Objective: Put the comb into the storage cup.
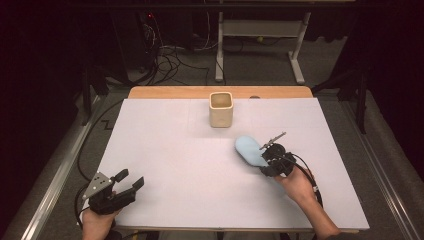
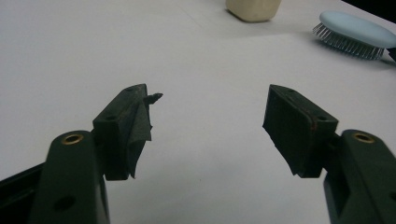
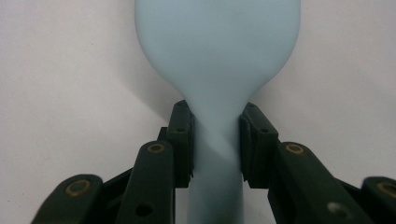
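Hairbrush: a pale blue hairbrush lies on the surface a little right of the middle of the high view, its broad oval head toward the upper left and its handle toward the lower right. In the left gripper view it is at the upper right edge, back upward, bristles down on the white sheet.
Handle: in the right gripper view the narrow neck of the brush runs straight up between the two black jaws and widens into the head at the top of the frame.
Right tool: the right tool is closed on the brush handle; both pads press on its two sides, and the jaws have just been closing. It is at the lower right of the brush in the high view, with the hand behind it.
Left tool: the left tool is in the lower left of the high view, well apart from the brush. Its jaws stand half wide with nothing between them, only bare sheet.
Cup: a cream square cup stands upright in the upper middle of the high view, near the far edge, apart from the brush head.
Surface: a white sheet covers the surface; a wooden edge shows along the far side.
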{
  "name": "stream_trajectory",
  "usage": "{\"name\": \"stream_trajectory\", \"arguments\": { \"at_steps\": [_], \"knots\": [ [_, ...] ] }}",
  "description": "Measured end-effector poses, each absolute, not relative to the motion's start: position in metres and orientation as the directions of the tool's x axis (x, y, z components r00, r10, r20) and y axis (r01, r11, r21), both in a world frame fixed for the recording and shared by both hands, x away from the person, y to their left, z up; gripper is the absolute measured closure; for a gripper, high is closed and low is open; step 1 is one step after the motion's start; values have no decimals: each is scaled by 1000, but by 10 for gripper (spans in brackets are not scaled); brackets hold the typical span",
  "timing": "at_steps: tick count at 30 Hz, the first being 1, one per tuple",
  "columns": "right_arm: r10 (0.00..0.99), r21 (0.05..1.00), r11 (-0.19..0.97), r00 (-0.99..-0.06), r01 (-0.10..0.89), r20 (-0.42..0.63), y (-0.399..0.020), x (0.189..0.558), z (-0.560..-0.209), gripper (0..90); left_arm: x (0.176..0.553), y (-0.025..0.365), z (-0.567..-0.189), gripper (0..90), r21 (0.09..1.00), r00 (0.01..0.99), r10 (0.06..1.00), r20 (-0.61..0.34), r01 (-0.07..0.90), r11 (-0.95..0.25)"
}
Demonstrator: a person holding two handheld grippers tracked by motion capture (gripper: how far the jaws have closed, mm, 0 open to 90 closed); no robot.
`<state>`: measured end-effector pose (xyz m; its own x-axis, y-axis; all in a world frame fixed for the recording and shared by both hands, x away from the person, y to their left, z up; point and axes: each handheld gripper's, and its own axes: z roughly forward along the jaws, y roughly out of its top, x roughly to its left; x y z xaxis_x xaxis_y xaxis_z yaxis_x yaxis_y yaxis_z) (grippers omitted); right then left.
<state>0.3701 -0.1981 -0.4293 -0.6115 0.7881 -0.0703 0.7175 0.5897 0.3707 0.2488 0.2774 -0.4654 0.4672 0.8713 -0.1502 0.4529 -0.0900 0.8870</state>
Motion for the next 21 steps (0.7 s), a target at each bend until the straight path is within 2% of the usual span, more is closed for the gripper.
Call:
{"name": "stream_trajectory", "arguments": {
  "at_steps": [21],
  "knots": [
    [792,483,546,-609,685,-32,-206,360,-412,706,250,279,-466,326,885,464,872,-159,458,-82]
  ]
}}
